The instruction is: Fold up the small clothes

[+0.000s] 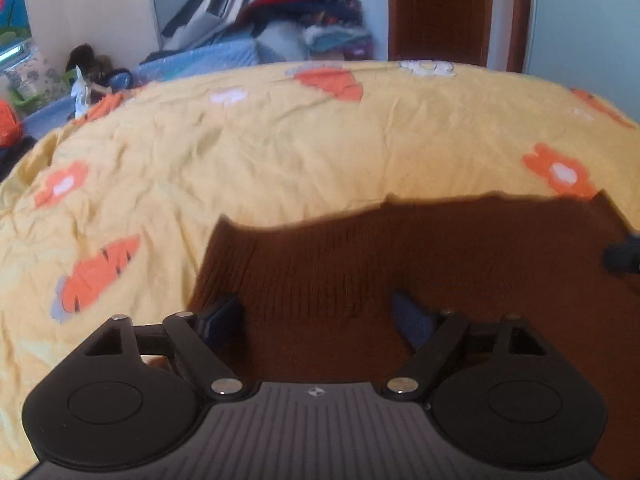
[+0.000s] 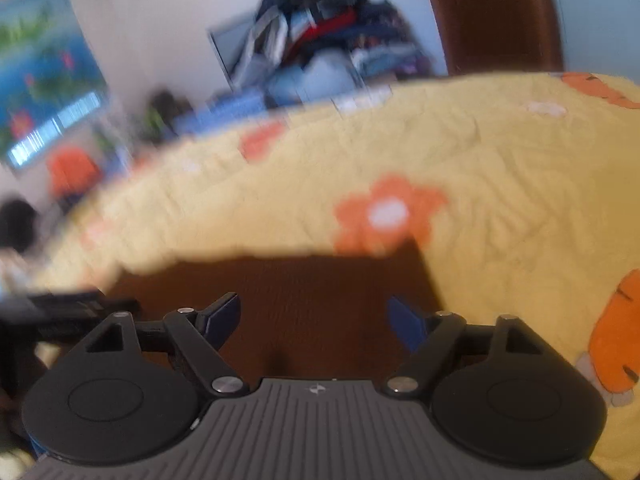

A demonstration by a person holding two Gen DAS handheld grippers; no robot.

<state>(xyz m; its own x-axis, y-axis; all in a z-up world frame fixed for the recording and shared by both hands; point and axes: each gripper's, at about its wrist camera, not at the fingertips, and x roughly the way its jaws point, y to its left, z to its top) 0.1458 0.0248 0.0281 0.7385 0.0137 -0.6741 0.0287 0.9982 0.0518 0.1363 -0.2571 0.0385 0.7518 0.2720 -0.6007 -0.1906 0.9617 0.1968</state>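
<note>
My left gripper (image 1: 316, 316): jaws wide, nothing clamped, over the brown knit garment (image 1: 420, 264).
My right gripper (image 2: 314, 318): jaws wide, empty, above the same brown cloth; view blurred.
Writing: none readable.
Garment edges: far hem lies flat, bare bedspread (image 1: 280, 148) beyond.
Room: clothes pile (image 1: 280, 12), wooden door (image 1: 440, 12).

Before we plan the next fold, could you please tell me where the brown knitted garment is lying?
The brown knitted garment lies flat on the yellow flowered bedspread, low and right of centre in the left wrist view, directly ahead of both grippers.
</note>
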